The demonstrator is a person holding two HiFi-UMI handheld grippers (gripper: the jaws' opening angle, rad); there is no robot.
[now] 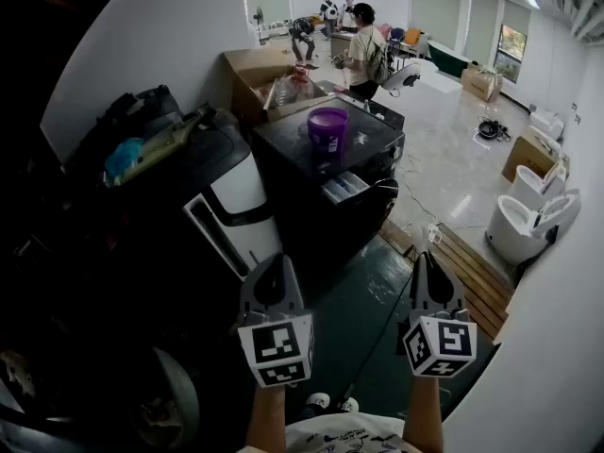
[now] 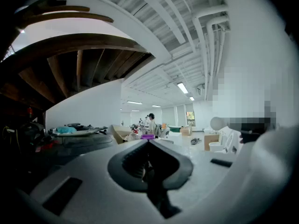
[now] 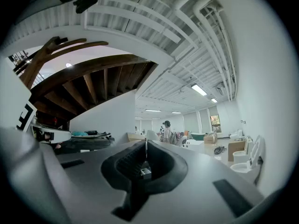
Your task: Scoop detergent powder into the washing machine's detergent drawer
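Note:
A black washing machine [image 1: 311,149] stands a little way ahead, with a purple tub [image 1: 327,128] on its top. Its detergent drawer [image 1: 343,187] is pulled out at the front right corner. Both grippers are held low, well short of the machine and apart from it. My left gripper [image 1: 274,264] is shut with nothing in it, and so is my right gripper [image 1: 426,260]. In the left gripper view the jaws of the left gripper [image 2: 148,143] meet, and the purple tub [image 2: 148,136] shows far off. The right gripper [image 3: 145,143] also shows its jaws together. I see no scoop.
A white-fronted appliance [image 1: 236,192] piled with bags stands left of the washer. A cardboard box [image 1: 257,69] sits behind it. A person [image 1: 362,50] stands beyond, others farther back. Toilets [image 1: 517,226] line the right wall. A wooden pallet [image 1: 472,272] lies on the floor.

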